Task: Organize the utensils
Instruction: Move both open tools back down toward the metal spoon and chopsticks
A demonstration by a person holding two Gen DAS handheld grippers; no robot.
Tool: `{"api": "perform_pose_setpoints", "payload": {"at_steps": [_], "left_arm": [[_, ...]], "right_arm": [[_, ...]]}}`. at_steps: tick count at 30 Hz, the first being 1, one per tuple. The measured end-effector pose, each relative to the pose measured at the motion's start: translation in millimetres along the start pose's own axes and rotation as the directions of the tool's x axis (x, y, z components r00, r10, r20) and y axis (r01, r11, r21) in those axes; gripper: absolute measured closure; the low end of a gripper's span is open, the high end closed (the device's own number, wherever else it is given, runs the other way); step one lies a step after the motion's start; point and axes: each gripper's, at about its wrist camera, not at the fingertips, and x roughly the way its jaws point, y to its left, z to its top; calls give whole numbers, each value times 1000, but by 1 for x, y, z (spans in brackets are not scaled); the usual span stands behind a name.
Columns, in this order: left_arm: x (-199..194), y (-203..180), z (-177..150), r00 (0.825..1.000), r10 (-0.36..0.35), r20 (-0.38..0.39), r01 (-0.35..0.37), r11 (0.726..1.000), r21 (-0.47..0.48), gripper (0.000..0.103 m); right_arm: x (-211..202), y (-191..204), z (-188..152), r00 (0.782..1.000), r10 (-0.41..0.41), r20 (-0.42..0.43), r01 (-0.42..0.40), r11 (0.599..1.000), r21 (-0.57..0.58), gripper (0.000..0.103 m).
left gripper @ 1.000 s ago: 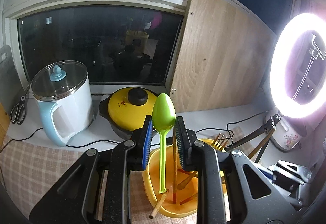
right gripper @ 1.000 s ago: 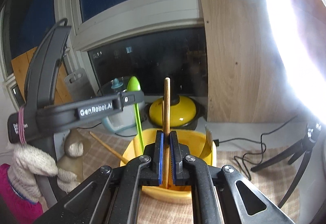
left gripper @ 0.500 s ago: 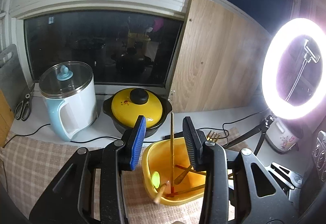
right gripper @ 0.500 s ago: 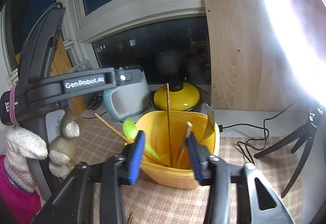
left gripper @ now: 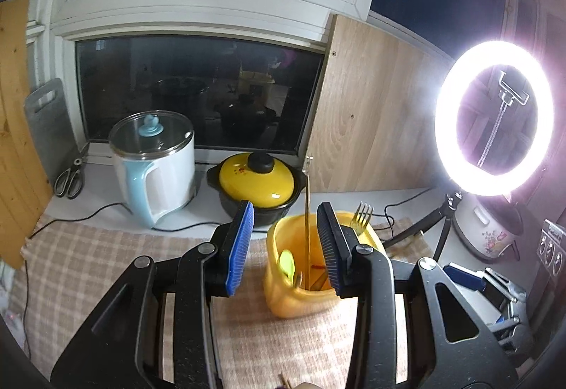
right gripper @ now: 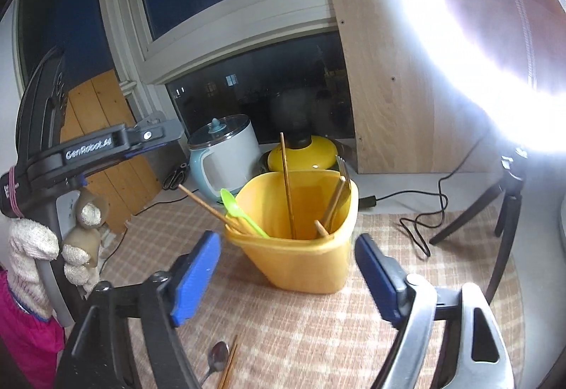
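A yellow utensil holder stands on the checked cloth; it also shows in the left wrist view. In it are a green spoon, wooden chopsticks, a gold fork and other sticks. The green spoon and an upright chopstick show in the left wrist view. My left gripper is open and empty, above and before the holder. My right gripper is open and empty, in front of the holder. A metal spoon and a chopstick lie on the cloth below it.
A white and blue kettle and a yellow-lidded pot stand at the back by the window. Scissors lie at the far left. A ring light on a tripod stands right, with cables on the counter.
My left gripper let go of the green spoon, my right of the chopstick; both now stand in the holder. Both grippers opened and drew back and up.
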Motion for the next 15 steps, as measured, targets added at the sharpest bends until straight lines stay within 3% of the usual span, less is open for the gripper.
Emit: {"api": "perform_pose_setpoints", "payload": {"at_steps": [8,15], "left_arm": [[-37,0,-30,1000,23,-18,-23,1000,13,59],[-62,6,-67,997,29,-71,-29,1000,0,59]], "right_arm": [[-23,-5,-15,1000,9,7,-9,1000,-8,1],[-24,-7,-35,997,40,-68,-44,998,-52,1]]}}
